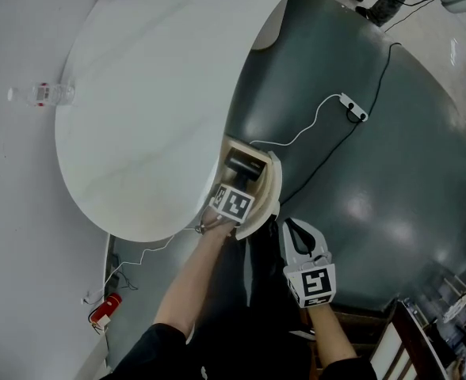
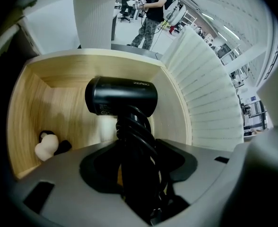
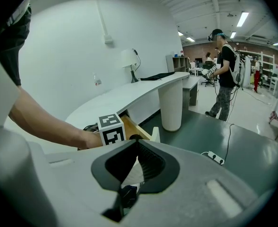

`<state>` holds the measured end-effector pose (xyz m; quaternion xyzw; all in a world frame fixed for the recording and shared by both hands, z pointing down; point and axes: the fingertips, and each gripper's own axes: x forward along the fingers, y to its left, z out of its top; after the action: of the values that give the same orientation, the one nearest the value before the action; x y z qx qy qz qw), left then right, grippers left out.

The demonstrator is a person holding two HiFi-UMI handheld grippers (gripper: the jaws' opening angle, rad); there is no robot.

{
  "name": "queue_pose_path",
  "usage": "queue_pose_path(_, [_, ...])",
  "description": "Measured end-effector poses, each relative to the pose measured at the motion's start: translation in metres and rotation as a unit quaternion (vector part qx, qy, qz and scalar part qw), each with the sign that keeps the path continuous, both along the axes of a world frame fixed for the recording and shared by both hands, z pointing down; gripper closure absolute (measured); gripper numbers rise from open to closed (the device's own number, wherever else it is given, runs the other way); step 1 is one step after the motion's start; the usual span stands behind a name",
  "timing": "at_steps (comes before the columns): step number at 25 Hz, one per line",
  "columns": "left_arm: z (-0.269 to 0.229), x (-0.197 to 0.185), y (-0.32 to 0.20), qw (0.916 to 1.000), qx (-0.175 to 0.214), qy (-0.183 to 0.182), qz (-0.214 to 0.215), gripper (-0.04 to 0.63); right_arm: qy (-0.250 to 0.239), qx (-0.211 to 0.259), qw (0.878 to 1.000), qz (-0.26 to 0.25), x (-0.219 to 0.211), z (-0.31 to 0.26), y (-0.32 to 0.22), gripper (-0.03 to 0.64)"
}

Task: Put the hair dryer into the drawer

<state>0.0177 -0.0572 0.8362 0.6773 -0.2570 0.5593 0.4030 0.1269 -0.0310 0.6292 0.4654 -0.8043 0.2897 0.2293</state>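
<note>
Hair dryer (image 2: 121,96) sits in the open drawer (image 2: 30,93), body at 12 o'clock of left tongs (image 2: 134,148), which stand open around its cord-wrapped handle; right tongs (image 3: 138,142) closed, empty, 5 o'clock of drawer

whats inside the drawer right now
A black hair dryer with its cord wound round the handle, and a small cream thing in a corner of the drawer. The left gripper covers the near part of the floor.
</note>
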Motion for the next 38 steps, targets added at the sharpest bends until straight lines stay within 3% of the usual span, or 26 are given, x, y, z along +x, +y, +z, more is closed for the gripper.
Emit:
queue_pose_path(23, [0.004,0.005,0.001,0.9999,-0.006,-0.001,-0.015,0.379,-0.001,-0.004,1.0,-0.002,0.001,0.005,-0.003,0.612])
queue_pose_path(31, [-0.01,-0.002,0.009,1.0,0.0,0.0,0.008,0.373,-0.007,-0.003,1.0,-0.009,-0.004,0.003,-0.005,0.612])
queue_pose_path(38, [-0.034,-0.01,0.022,0.9998,0.018,0.008,0.001,0.373,-0.006,-0.003,1.0,-0.011,-0.004,0.002,-0.004,0.612])
